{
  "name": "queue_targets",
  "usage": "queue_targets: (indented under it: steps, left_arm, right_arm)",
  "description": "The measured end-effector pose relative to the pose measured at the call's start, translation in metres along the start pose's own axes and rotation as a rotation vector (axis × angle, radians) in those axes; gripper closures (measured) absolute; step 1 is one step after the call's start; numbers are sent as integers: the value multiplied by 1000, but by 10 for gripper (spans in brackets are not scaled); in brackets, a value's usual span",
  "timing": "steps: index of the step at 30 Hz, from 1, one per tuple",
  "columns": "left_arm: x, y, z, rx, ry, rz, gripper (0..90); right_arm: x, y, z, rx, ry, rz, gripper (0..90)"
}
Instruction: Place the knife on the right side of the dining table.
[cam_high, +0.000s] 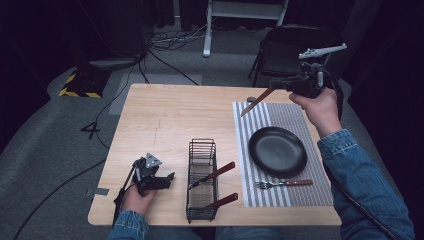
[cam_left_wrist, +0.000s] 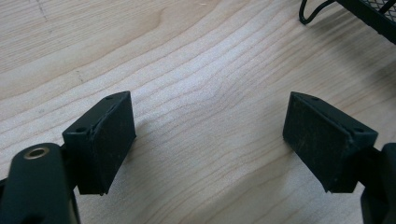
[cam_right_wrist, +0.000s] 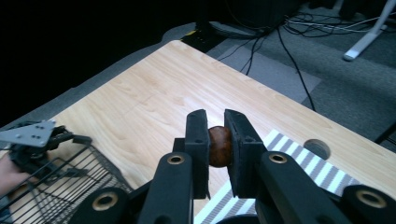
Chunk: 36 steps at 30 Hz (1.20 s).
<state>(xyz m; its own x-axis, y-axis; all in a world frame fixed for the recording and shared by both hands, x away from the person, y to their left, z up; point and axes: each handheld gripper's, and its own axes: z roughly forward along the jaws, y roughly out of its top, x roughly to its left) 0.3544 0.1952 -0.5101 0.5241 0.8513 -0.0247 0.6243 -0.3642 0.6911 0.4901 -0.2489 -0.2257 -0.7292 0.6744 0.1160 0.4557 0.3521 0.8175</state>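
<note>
Right gripper (cam_high: 278, 85) clamps a knife (cam_high: 256, 101) above the striped mat (cam_high: 287, 117).
Left gripper (cam_high: 167, 179) rests wide open on the table (cam_high: 175, 115), probably just beside the wire basket (cam_high: 202, 177).

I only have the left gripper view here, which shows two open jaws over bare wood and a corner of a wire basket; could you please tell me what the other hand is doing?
Observer: The right gripper is raised over the far right of the table, shut on a knife by its brown handle.
Operator: Thank you. Where does the blade point?
Observer: Down and toward the person's left, its tip above the far corner of a striped placemat.
Operator: Is anything set on that mat?
Observer: A black plate, with a fork lying on the mat on the plate's near side.
Operator: And inside the basket?
Observer: The wire basket holds two utensils with reddish-brown handles.
</note>
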Motion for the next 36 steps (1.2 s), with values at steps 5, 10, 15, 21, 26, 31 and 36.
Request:
queue_targets:
  steps: [5,10,15,21,26,31,36]
  left_arm:
    - [0,0,0,0,0,0,173]
    - [0,0,0,-1,1,1,173]
    - [0,0,0,0,0,-1,173]
    - [0,0,0,0,0,-1,173]
    - [0,0,0,0,0,0,173]
    - [0,0,0,0,0,-1,173]
    - [0,0,0,0,0,0,173]
  right_arm:
    - [-13,-3,5,1,-21,24,798]
    - [-33,-11,17,20,-51,64,798]
    - [-52,-20,31,37,-70,109,798]
    - [-66,-32,48,67,-100,141,798]
    - [-75,-39,59,79,-116,161,798]
    - [-84,-45,68,84,-128,184,798]
    - [-89,-52,75,97,-140,198,797]
